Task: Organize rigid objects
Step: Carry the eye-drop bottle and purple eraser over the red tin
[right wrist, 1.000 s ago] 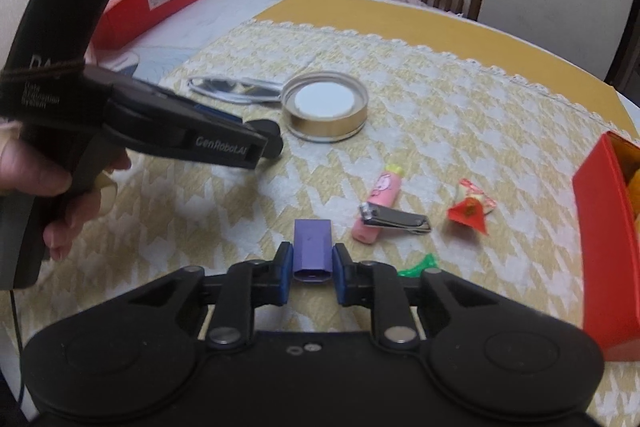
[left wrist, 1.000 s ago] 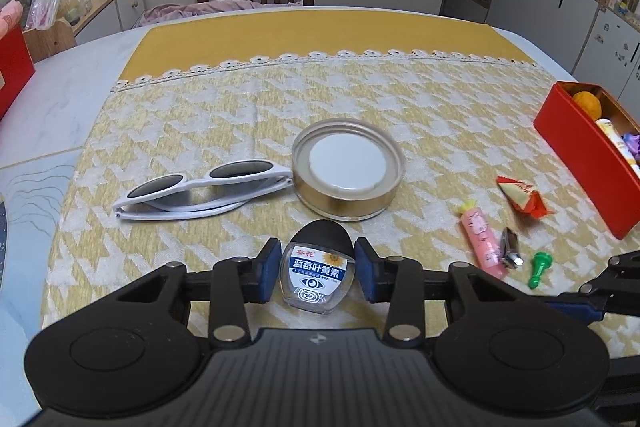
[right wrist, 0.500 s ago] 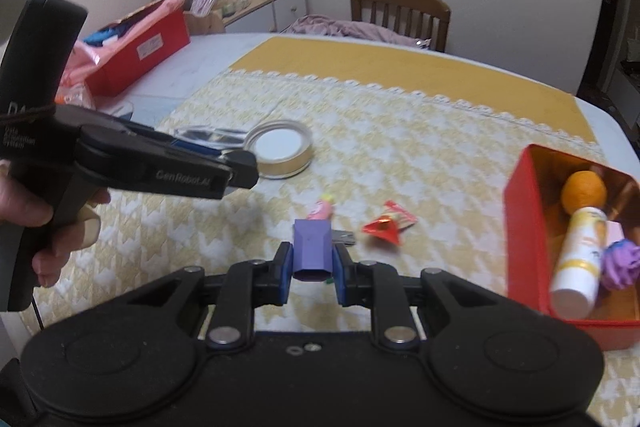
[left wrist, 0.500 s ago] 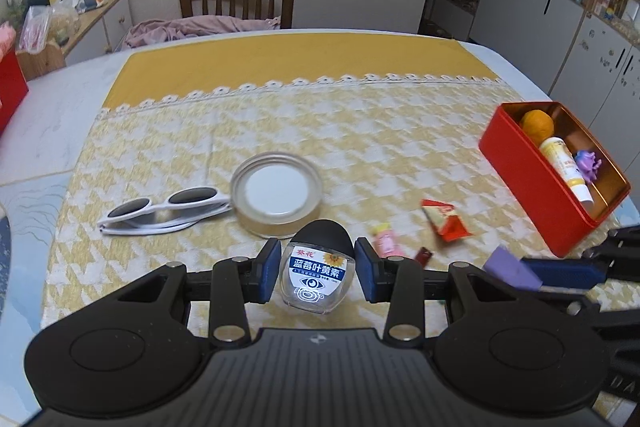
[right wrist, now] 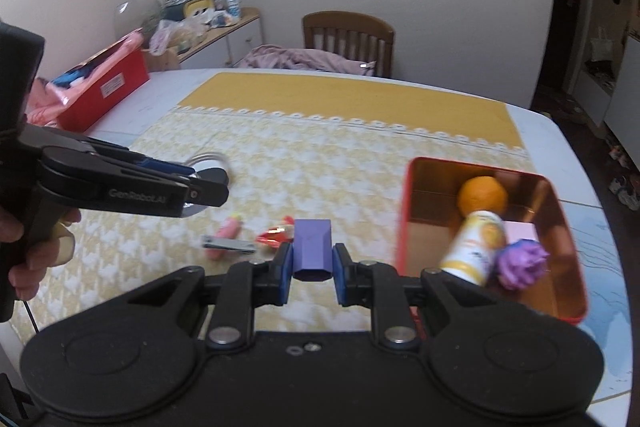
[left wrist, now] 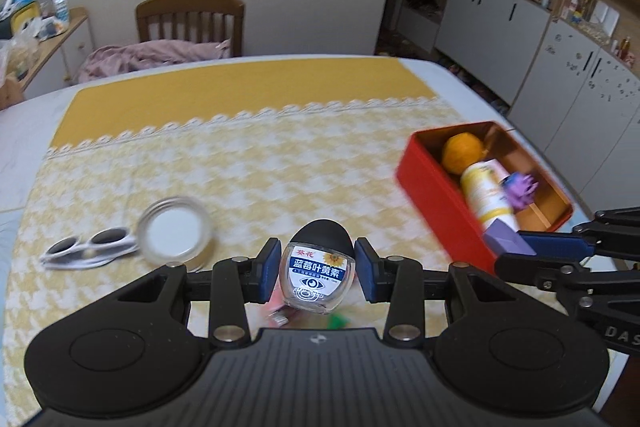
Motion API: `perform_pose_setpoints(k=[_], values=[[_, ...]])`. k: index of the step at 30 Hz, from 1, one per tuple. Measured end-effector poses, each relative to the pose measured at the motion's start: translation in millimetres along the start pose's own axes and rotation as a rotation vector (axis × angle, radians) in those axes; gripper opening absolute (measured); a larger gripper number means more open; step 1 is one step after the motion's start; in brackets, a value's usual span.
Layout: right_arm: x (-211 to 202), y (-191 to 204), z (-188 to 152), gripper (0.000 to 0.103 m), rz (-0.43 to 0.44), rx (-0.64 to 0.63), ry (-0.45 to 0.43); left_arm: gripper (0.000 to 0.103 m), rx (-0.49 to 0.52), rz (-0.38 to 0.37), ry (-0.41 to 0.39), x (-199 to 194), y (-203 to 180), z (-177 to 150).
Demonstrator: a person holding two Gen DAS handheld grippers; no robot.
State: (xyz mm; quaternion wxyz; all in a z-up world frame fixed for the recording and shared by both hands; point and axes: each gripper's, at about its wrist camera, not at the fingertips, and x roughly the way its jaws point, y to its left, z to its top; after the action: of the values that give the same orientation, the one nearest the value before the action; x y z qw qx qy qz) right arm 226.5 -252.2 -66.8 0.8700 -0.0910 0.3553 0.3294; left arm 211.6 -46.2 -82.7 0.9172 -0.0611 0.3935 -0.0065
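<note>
Since the earlier frames both grippers are seen carried toward the red box [right wrist: 404, 227] at the table's right edge. A small eye-drop bottle [left wrist: 321, 269] is pinched between the left gripper's [left wrist: 316, 273] jaws, above the tablecloth. A purple block [right wrist: 312, 250] is clamped in the right gripper [right wrist: 313, 273], just beside the box's near wall.

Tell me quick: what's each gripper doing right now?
Left gripper: closed on the eye-drop bottle.
Right gripper: closed on the purple block.
</note>
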Motion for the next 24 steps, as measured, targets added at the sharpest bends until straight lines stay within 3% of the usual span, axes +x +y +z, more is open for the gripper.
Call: perform_pose_setpoints(k=[15,24], values=[[-11,-86,-17,0.02,-0.079,0.051,0.015,0.039,0.075,-0.085,-0.006,40,-94,35],[-3,-131,-25,0.02,-0.105,0.062,0.049,0.039,0.118,-0.066,0.036,87,-133,56]])
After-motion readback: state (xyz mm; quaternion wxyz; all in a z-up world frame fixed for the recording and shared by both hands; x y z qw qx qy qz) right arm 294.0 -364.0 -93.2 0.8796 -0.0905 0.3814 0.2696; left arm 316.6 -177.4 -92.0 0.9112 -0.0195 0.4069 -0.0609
